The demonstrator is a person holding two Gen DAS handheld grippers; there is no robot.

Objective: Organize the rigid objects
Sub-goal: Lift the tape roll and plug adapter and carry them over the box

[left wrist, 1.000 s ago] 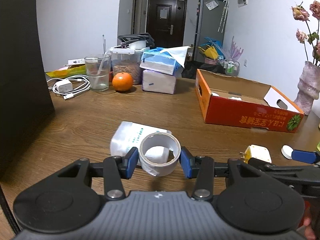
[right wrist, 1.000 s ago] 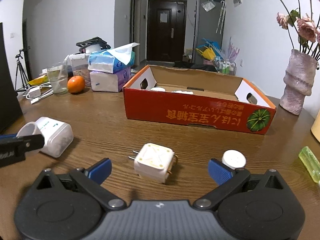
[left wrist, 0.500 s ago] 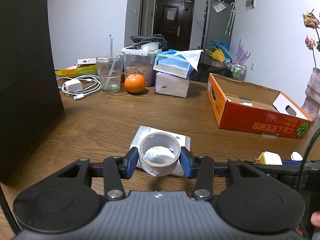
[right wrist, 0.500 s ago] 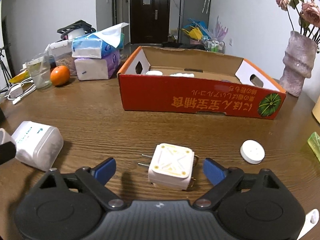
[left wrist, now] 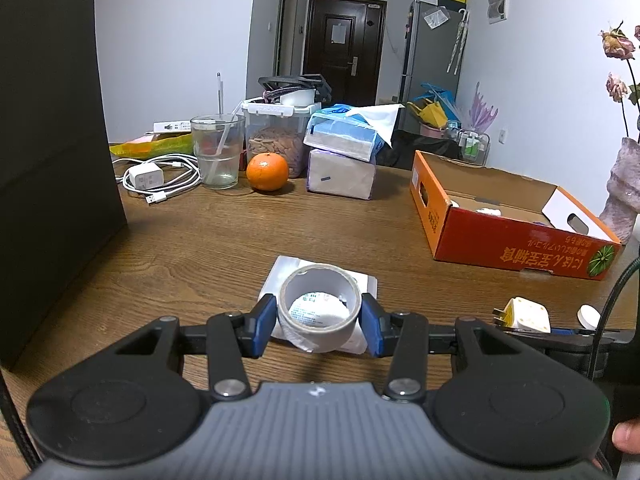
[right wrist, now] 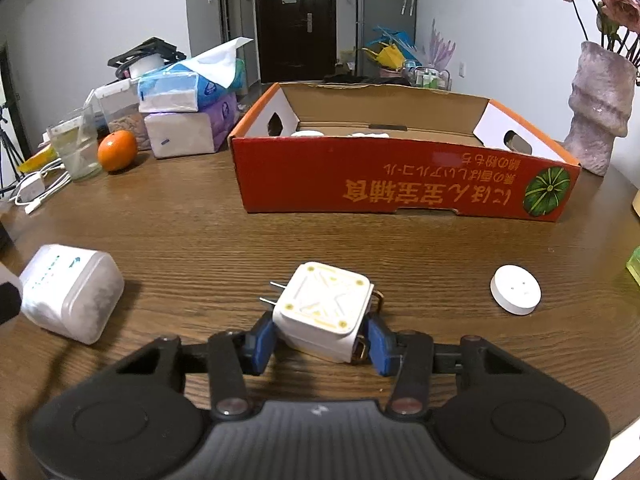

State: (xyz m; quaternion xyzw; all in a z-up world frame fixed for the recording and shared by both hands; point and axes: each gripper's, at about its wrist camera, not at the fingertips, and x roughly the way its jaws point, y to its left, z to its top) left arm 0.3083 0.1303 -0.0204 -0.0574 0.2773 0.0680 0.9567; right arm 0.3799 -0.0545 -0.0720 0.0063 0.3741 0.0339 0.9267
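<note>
My left gripper is shut on a roll of clear tape, held just above a white plastic container lying on the wooden table. My right gripper is shut on a white plug adapter that rests on the table, its prongs pointing left. The adapter also shows at the right of the left wrist view. The orange cardboard box stands open behind the adapter with a few white items inside. The white container lies at the left of the right wrist view.
A white round puck lies right of the adapter. A pink vase stands at the far right. At the back left are tissue packs, an orange, a glass and a charger with cable. A black bag stands at left.
My right gripper moved forward and its fingers closed on the plug adapter. My left gripper kept hold of the tape roll and drifted slightly over the white container.
</note>
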